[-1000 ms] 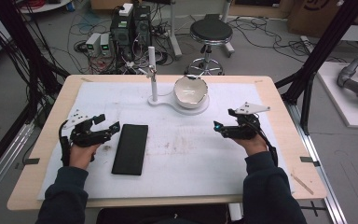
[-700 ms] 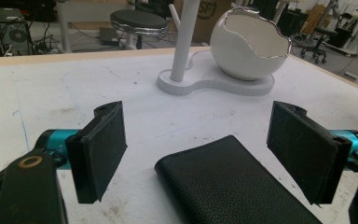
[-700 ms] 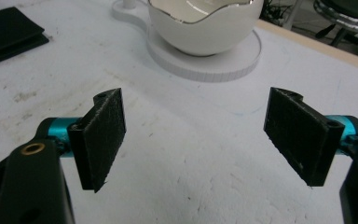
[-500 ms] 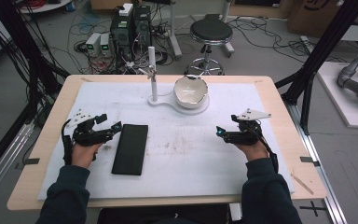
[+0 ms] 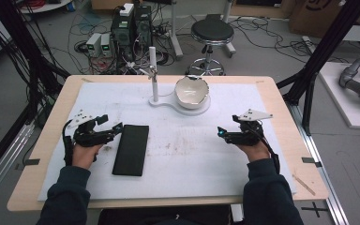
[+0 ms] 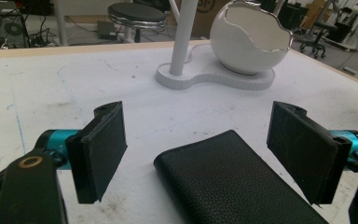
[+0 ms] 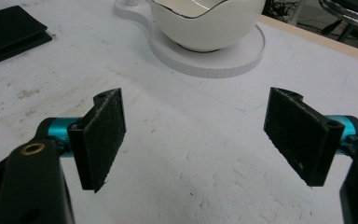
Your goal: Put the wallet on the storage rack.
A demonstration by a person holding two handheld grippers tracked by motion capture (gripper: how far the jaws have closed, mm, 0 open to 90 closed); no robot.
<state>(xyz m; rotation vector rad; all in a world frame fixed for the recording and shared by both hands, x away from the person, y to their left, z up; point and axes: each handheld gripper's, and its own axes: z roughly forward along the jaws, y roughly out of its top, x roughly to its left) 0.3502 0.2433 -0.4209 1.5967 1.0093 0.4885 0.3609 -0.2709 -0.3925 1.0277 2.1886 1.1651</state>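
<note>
Wallet [image 5: 131, 149] untouched near table's left edge; left gripper [image 5: 117, 128] wide open, empty, beside it; right gripper [image 5: 221, 132] pulled back, open, empty.

Grey floor [image 5: 267, 51] strewn with cables, round black stool [image 5: 212, 32], stacked electronics boxes [image 5: 132, 26], black frame struts [image 5: 326, 47]

No words, labels or numbers can be read on anything here; a cardboard box [image 5: 321, 14] bears unreadable marks.
</note>
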